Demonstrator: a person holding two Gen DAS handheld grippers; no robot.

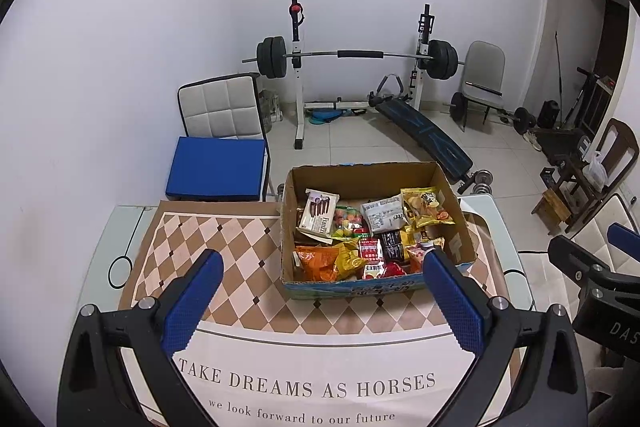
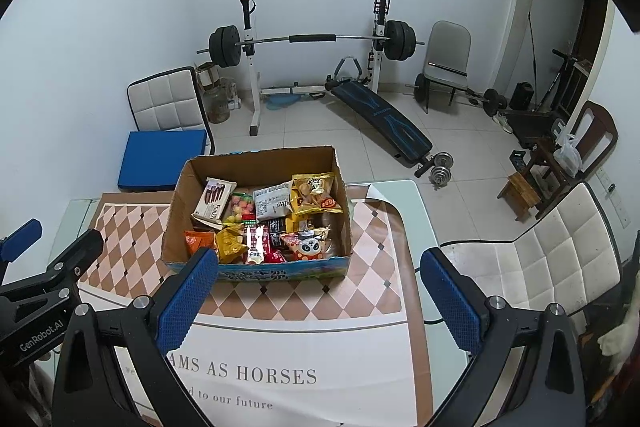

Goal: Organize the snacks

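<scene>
A cardboard box (image 1: 376,183) is seen on the checkered tablecloth (image 1: 224,247), toward the far side of the glass table (image 2: 404,195). All visible snacks are held inside it: a brown-and-white biscuit box (image 1: 318,213) leaning at the far left, a pack of coloured candies (image 1: 348,223) beside it, a white packet (image 1: 382,213), a yellow chip bag (image 1: 426,207) at the far right, an orange bag (image 1: 316,261) at the near left. The packets are piled loosely and overlap. No snack is seen on the cloth outside the box.

Progress, as a judgement: the scene fits snacks gathered into the box and the job near its close; it fits equally a jumbled box waiting to be sorted. The pictures do not settle which.

Both tools are held above the near table edge, short of the box. The left gripper (image 1: 322,267) is spread wide with nothing between its blue pads; the right gripper (image 2: 316,269) is likewise spread wide and empty.

Differences between views: a panda-printed packet (image 2: 308,247) at the near right of the box is shown plainly from the right wrist; from the left wrist that corner is largely covered by a pad. A white padded chair (image 2: 560,259) beside the table is fully seen only from the right wrist. The full slogan on the cloth is read only from the left wrist.
</scene>
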